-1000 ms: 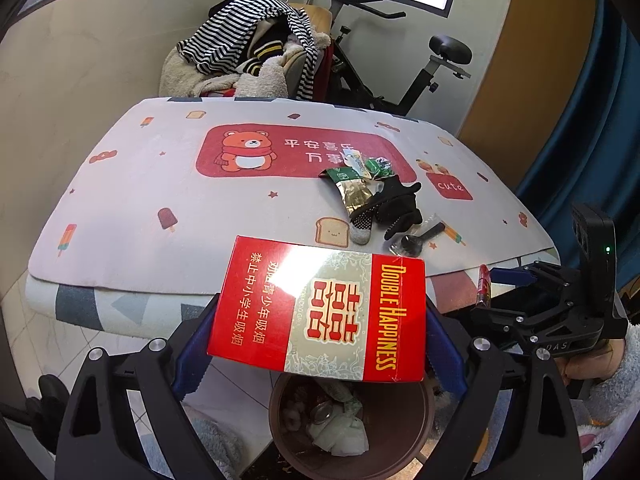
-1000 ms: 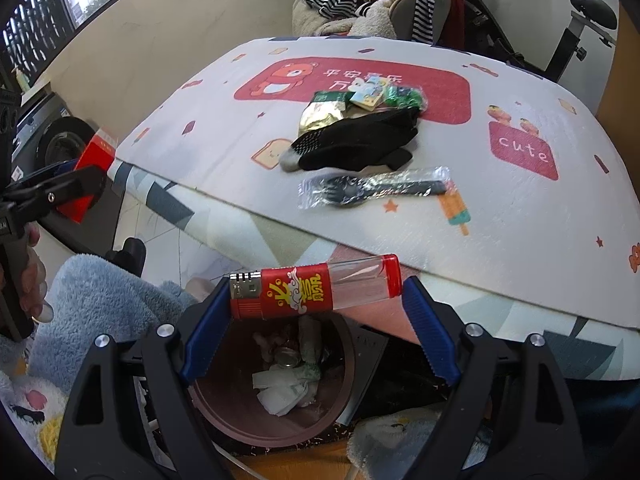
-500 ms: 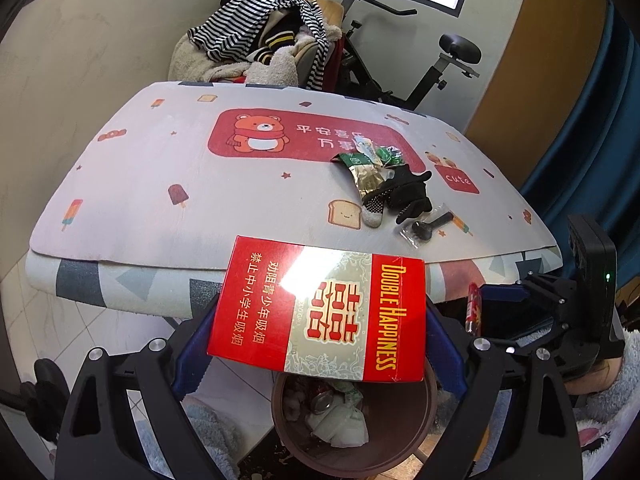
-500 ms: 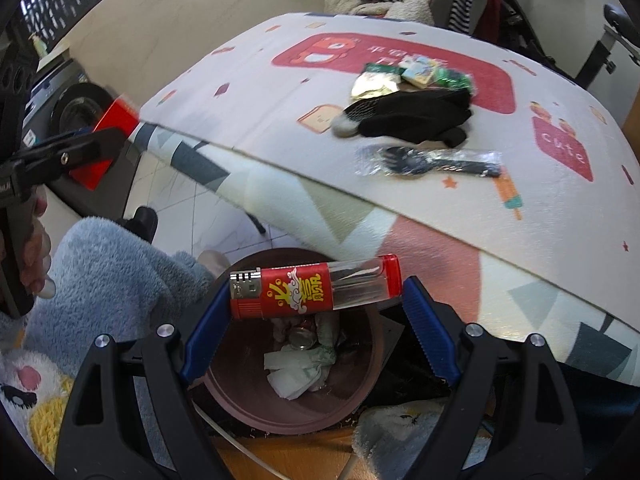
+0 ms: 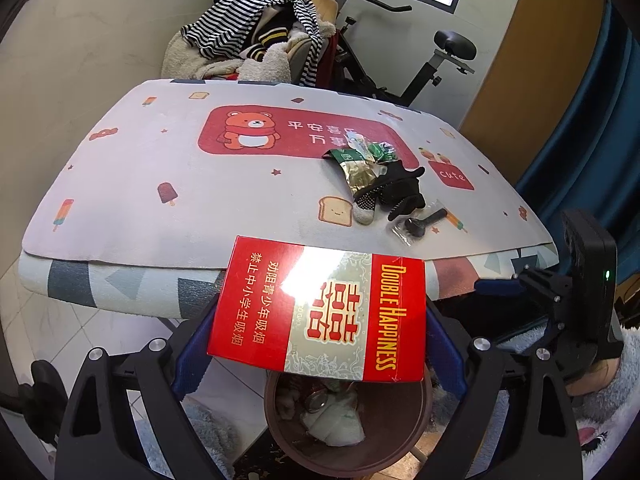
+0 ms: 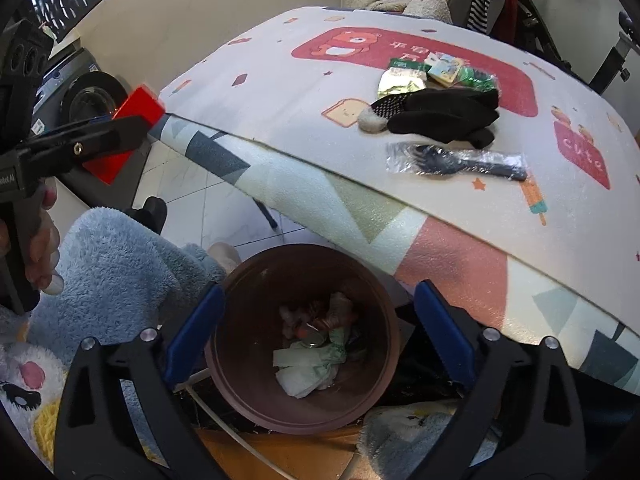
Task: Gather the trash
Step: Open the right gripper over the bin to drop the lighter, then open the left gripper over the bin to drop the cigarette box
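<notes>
Left gripper (image 5: 320,344): we see its jaws spread wide, clamped on the ends of the red-and-silver cardboard cigarette carton (image 5: 320,312).
Carton axis: crosswise, jaw to jaw.
Bin: round brown plastic waste bin (image 5: 400,432) lies directly beneath the carton.
Right gripper (image 6: 316,332): jaws opening, nothing between them, over the same bin.
Nearer hand: left.

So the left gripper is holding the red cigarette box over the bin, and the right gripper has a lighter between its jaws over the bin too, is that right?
Not quite. The right gripper holds nothing: its jaws are opening over the bin, as the right wrist view shows. The left gripper does hold the red cigarette box over the bin.
</notes>
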`<state>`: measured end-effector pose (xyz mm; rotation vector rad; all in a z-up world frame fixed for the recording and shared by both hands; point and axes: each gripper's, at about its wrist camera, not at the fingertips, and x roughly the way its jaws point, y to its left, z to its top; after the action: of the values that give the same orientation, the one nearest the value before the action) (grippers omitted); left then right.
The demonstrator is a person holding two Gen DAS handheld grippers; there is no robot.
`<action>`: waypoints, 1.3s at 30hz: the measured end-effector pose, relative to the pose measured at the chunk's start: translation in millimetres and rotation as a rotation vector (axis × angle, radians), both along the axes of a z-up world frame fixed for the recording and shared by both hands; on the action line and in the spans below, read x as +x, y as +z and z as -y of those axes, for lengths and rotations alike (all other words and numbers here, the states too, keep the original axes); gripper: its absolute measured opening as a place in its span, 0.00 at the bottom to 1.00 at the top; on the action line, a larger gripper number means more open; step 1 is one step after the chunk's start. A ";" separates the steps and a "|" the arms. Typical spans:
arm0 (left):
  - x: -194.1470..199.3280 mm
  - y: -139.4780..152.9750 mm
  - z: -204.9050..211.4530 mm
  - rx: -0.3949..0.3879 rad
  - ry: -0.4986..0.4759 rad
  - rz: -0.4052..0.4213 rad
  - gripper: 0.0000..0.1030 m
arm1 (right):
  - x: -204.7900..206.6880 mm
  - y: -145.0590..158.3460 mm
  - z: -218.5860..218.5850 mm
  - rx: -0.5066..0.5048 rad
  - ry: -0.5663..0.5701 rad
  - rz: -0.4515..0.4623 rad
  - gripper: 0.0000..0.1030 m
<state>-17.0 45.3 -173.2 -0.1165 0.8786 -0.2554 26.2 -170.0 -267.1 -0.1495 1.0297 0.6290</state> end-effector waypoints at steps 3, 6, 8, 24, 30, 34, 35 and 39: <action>-0.7 0.1 3.8 0.000 -0.010 -0.001 0.86 | 1.9 4.5 7.5 0.002 -0.051 0.024 0.92; -1.2 -0.5 7.4 0.000 -0.022 -0.001 0.86 | 4.8 10.4 20.5 0.000 -0.121 0.044 0.92; -1.8 -2.2 12.0 0.002 -0.034 -0.005 0.86 | 8.3 12.8 26.4 -0.004 -0.148 0.049 0.92; -2.0 -20.3 47.8 0.023 -0.125 -0.063 0.86 | 33.3 21.7 81.5 0.025 -0.259 0.054 0.92; 2.4 -26.1 56.1 0.018 -0.154 -0.093 0.88 | 31.7 20.6 82.0 0.021 -0.267 0.053 0.92; 4.1 -27.4 57.6 0.026 -0.155 -0.102 0.93 | 31.0 20.3 84.6 0.021 -0.278 0.052 0.92; 4.8 -27.8 57.1 0.032 -0.153 -0.102 0.93 | 30.7 20.2 84.6 0.021 -0.278 0.052 0.92; 9.4 -26.2 49.8 0.037 -0.127 -0.097 0.93 | 30.9 20.3 86.1 0.017 -0.281 0.048 0.92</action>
<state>-7.6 -4.5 -199.4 -0.0390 0.9881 -0.3545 57.1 -256.1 -246.8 -0.0035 0.9767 0.3769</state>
